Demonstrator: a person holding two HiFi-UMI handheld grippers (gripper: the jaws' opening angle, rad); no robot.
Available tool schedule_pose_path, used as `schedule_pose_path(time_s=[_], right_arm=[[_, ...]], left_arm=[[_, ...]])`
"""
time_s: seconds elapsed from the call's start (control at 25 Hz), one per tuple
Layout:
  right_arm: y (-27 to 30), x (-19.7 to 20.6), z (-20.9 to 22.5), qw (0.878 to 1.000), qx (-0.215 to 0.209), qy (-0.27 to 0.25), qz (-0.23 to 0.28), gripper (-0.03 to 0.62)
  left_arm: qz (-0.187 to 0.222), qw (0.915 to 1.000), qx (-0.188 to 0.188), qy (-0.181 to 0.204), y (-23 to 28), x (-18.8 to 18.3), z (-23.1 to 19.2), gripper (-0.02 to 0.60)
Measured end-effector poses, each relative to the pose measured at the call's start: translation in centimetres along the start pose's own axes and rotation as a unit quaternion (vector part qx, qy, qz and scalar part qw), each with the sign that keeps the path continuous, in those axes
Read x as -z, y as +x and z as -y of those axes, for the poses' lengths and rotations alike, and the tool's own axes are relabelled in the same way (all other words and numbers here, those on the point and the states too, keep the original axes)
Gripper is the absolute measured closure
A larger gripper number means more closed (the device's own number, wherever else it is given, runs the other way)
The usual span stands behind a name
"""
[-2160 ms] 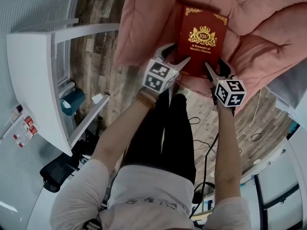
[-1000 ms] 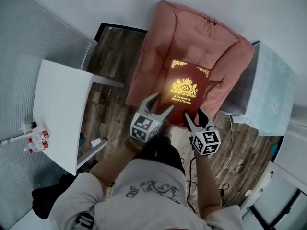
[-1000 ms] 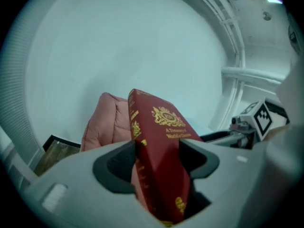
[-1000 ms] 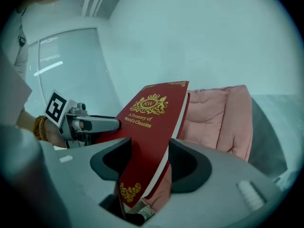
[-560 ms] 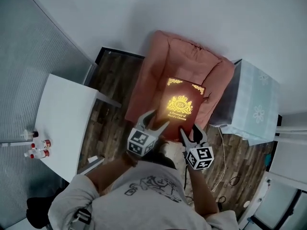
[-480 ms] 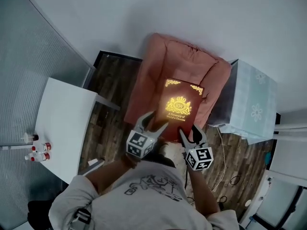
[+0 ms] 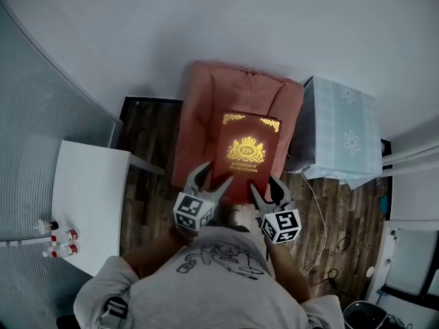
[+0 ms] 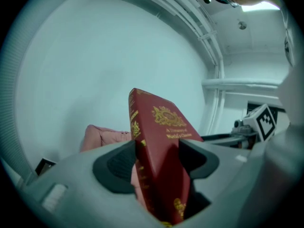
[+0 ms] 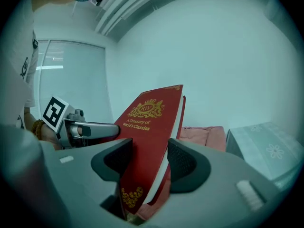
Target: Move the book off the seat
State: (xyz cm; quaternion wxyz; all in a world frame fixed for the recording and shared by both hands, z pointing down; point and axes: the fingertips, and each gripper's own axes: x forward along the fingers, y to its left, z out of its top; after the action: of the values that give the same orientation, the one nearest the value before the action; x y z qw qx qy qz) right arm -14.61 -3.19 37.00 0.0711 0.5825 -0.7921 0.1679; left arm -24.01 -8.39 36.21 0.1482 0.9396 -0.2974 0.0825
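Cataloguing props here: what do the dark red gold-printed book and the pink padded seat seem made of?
The dark red gold-printed book: stiff hardcover, probably leatherette or coated board, slightly glossy; the cover is flat and rigid with a faint sheen, and the gold looks foil-stamped. The pink padded seat: soft matte fabric over stuffing, judging by its puffy, rounded edges.

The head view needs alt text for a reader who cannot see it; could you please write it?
Seen from above, a person holds a red book over a pink seat, the left gripper and right gripper each clamped on its near edge. A white table stands at left, a cloth-covered table at right.
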Motion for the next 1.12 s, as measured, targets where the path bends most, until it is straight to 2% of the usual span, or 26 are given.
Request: schedule_pose_path(time_s=[0.32, 0.56, 0.76, 0.96, 1.12], right_arm=[[-5.2, 1.2, 2.0, 0.995, 0.091, 0.025, 0.020, 0.359], [-11.9, 3.0, 4.3, 0.980, 0.184, 0.062, 0.040, 0.359], [-18.3, 5.1, 5.1, 0.958, 0.267, 0.086, 0.053, 0.359], [-25.5, 7.6, 6.1, 0.931, 0.341, 0.112, 0.064, 0.359], [-30.8, 9.6, 6.8, 0.911, 0.384, 0.131, 0.070, 0.359]], left_arm=[[-0.014, 0.9955, 0.091, 0.021, 2.2, 0.5, 5.0, 0.299], [-0.033, 0.9817, 0.182, 0.045, 4.3, 1.5, 11.7, 0.299], [-0.051, 0.9609, 0.265, 0.060, 5.1, 3.1, 18.3, 0.299], [-0.070, 0.9345, 0.340, 0.077, 5.6, 5.0, 25.8, 0.299], [-0.086, 0.9143, 0.385, 0.091, 5.7, 6.8, 31.6, 0.299]])
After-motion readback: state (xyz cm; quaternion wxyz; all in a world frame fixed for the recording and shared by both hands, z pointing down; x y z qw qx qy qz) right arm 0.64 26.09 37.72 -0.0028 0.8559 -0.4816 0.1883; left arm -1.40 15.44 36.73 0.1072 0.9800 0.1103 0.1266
